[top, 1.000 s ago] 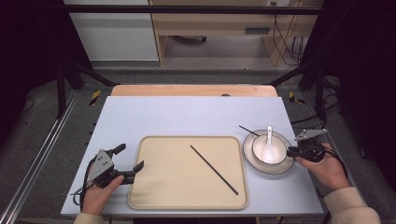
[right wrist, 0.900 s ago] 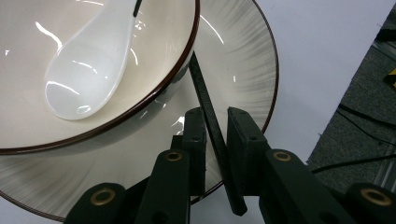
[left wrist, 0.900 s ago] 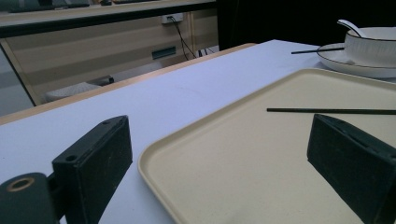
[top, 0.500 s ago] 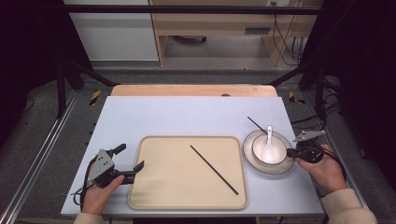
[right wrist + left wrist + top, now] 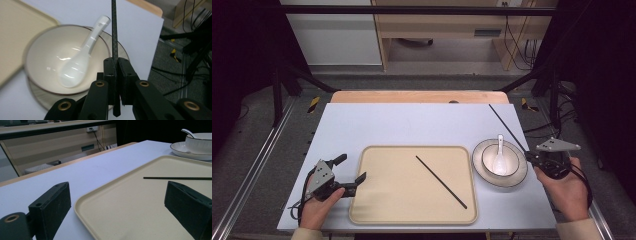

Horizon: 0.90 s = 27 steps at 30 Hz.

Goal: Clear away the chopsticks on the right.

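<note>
My right gripper (image 5: pixel 528 156) (image 5: pixel 116 61) hovers beside the right rim of a white bowl (image 5: pixel 513 166) (image 5: pixel 45 57). It is shut on the near end of a black chopstick (image 5: pixel 507 125) (image 5: pixel 114 30), and its jaws have just been closing on it. The stick slants up toward the table's back right. A white spoon (image 5: pixel 500 157) (image 5: pixel 82 57) lies in the bowl, which stands on a dark-rimmed plate (image 5: pixel 477 162). A second black chopstick (image 5: pixel 441 181) (image 5: pixel 177 178) lies diagonally on the beige tray (image 5: pixel 412 148) (image 5: pixel 125 202). My left gripper (image 5: pixel 352 168) (image 5: pixel 117 192) rests open at the tray's left edge.
The pale blue table top (image 5: pixel 412 125) has bare room behind the tray. Its right edge (image 5: pixel 537 175) runs close beside the plate and my right hand. Beyond the far edge stand a wooden strip (image 5: pixel 412 96), dark frame legs and cables on the floor.
The right gripper has risen and lifted the chopstick off the table behind the plate; the stick's far tip now points farther back. The left gripper has stayed put.
</note>
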Tool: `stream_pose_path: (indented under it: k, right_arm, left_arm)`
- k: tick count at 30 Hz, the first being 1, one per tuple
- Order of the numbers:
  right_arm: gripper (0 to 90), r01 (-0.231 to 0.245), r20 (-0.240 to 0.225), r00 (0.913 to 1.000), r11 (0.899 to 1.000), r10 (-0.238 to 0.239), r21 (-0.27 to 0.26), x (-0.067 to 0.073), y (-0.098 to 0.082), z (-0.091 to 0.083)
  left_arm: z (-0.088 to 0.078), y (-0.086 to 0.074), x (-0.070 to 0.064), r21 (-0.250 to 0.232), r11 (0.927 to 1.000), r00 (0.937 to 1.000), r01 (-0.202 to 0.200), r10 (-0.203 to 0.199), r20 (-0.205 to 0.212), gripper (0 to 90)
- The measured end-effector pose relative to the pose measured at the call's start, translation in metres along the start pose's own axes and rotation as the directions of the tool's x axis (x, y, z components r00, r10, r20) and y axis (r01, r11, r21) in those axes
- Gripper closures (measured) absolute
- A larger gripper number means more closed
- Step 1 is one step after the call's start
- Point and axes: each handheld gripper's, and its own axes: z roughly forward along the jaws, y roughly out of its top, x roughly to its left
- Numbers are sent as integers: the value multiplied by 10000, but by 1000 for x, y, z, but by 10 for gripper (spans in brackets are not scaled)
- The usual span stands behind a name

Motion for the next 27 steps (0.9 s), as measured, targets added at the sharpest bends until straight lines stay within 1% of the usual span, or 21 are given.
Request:
stream_pose_path:
  k: [1,2,3,4,6,8,9,10,11,12,13,15,16,17,18,20,21,22,23,26,27]
  right_arm:
    - [852,155,-152,9998,9996,-159,-227,16,5,-11]
    - [853,232,-277,9993,9991,-242,-356,24,8,-15]
    - [853,232,-277,9993,9991,-242,-356,24,8,-15]
    - [853,344,-409,9985,9986,-361,-402,33,11,-18]
    - [852,375,-798,9959,9978,-417,-538,50,16,-22]
    - [852,515,-1132,9918,9966,-586,-646,65,18,-22]
    - [852,665,-1409,9871,9954,-757,-694,79,20,-21]
    - [852,665,-1409,9871,9954,-757,-694,79,20,-21]
    - [852,806,-1642,9822,9945,-907,-676,92,21,-17]
    - [852,831,-1747,9802,9946,-929,-625,98,21,-15]
    - [852,914,-1877,9771,9942,-1007,-574,103,20,-13]
    - [853,921,-2196,9705,9948,-996,-441,113,18,-7]
    - [853,921,-2196,9705,9948,-996,-441,113,18,-7]
    - [852,948,-2266,9688,9948,-1006,-364,117,17,-4]
    - [852,1003,-2428,9647,9947,-1023,-205,127,14,2]
    - [853,1032,-2475,9632,9945,-1046,-187,130,13,4]
    - [853,998,-2621,9601,9950,-981,-68,137,11,9]
    - [853,962,-2704,9582,9954,-936,-39,141,10,12]
    - [853,962,-2704,9582,9954,-936,-39,141,10,12]
    - [852,932,-3053,9486,9955,-831,187,152,6,24]
    - [852,932,-3053,9486,9955,-831,187,152,6,24]
  left_arm:
    - [0,0,0,-18,10000,10000,-16,16,14,67]
    - [0,1,0,-22,10000,10000,-36,36,13,66]
    - [0,1,0,-22,10000,10000,-36,36,13,66]
    - [0,1,0,-24,10000,10000,-32,32,14,66]
    - [-1,0,0,-35,10000,10000,-16,16,-4,66]
    - [-1,0,1,-36,10000,10000,11,-11,-17,66]
    - [-2,1,1,-40,10000,10000,-8,8,-26,67]
    - [-2,1,1,-40,10000,10000,-8,8,-26,66]
    - [-2,0,1,-31,10000,10000,-3,3,-20,66]
    - [-2,1,1,-34,10000,10000,-20,20,-26,67]
    - [-2,1,1,-36,10000,10000,-21,21,-28,67]
    - [-2,1,1,-35,10000,10000,-28,28,-39,66]
    - [-2,1,1,-37,10000,10000,-44,44,-40,66]
    - [-2,1,1,-30,10000,10000,-71,71,-51,67]
    - [-2,1,1,-26,10000,10000,-68,68,-52,67]
    - [-2,1,1,-27,10000,10000,-70,70,-52,67]
    - [-2,1,0,-40,10000,10000,-70,70,-49,66]
    - [-2,1,0,-40,10000,10000,-70,70,-49,67]
    - [-2,1,0,-42,10000,10000,-76,76,-47,67]
    - [-3,2,1,-80,10000,10000,-53,53,-41,67]
    - [-3,2,1,-80,10000,10000,-53,53,-41,67]
